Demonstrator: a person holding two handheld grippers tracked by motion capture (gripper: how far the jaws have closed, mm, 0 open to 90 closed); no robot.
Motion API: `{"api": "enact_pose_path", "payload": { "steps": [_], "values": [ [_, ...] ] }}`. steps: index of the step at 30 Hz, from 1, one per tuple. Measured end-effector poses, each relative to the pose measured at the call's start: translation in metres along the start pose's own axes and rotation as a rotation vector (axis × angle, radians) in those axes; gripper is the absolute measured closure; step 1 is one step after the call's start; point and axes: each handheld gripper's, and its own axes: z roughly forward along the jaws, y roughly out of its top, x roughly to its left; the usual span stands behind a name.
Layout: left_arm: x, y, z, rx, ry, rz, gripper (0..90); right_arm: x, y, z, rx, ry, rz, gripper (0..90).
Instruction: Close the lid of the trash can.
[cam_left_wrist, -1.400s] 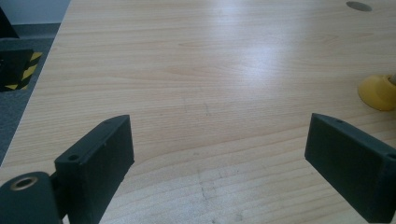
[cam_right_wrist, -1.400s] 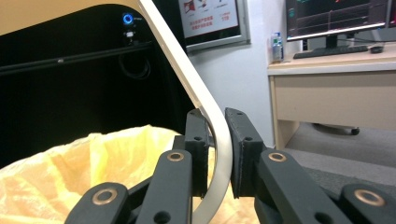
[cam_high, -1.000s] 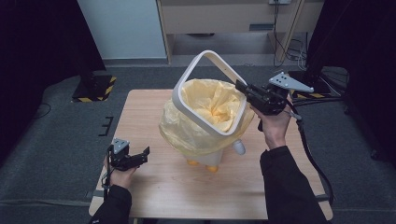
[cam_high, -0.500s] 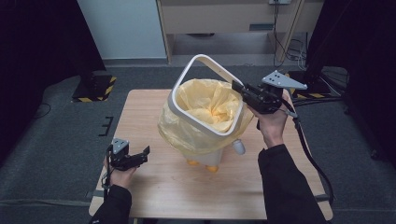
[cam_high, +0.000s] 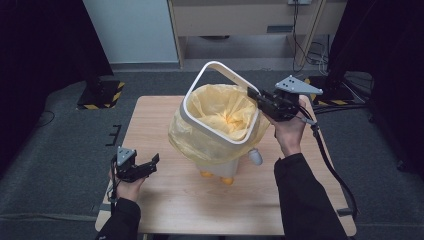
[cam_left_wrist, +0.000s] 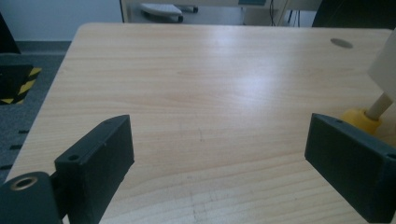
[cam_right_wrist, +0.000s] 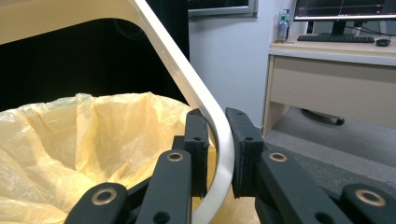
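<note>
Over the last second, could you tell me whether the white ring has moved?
Yes. The white ring, held in the right tongs, has dropped slightly toward the table, its raised far edge tipping down over the yellow bag.

The high view looks forward and down on the wooden table (cam_high: 165, 200) from above its near edge. The left gripper view sits low at the table's 7 o'clock corner, facing across the bare tabletop (cam_left_wrist: 196, 84). The right gripper view is close against the white ring frame (cam_right_wrist: 205, 112), which the high view (cam_high: 220, 75) shares.
</note>
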Motion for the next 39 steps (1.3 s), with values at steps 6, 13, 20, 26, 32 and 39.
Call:
{"api": "enact_pose_path", "payload": {
  "steps": [6,13,20,26,32,39],
  "values": [
    [0.002,0.009,-0.009,-0.066,0.009,-0.017,7.4,-0.001,-0.001,0.002,0.018,-0.006,0.002,79.8],
    [0.001,0.030,-0.026,-0.184,0.002,-0.029,7.4,-0.002,-0.003,0.006,0.033,-0.012,0.006,79.5],
    [0.003,0.048,-0.042,-0.270,-0.002,-0.037,7.0,-0.002,-0.003,0.006,0.038,-0.015,0.001,79.4],
    [-0.004,0.068,-0.056,-0.357,-0.015,-0.036,6.3,-0.001,-0.003,0.006,0.044,-0.020,-0.001,79.3],
    [-0.016,0.090,-0.068,-0.436,-0.042,-0.027,5.7,-0.001,-0.002,0.006,0.048,-0.025,-0.003,79.3],
    [-0.033,0.111,-0.076,-0.495,-0.086,-0.014,5.0,0.000,-0.002,0.007,0.049,-0.028,-0.006,79.1]
  ]
}}
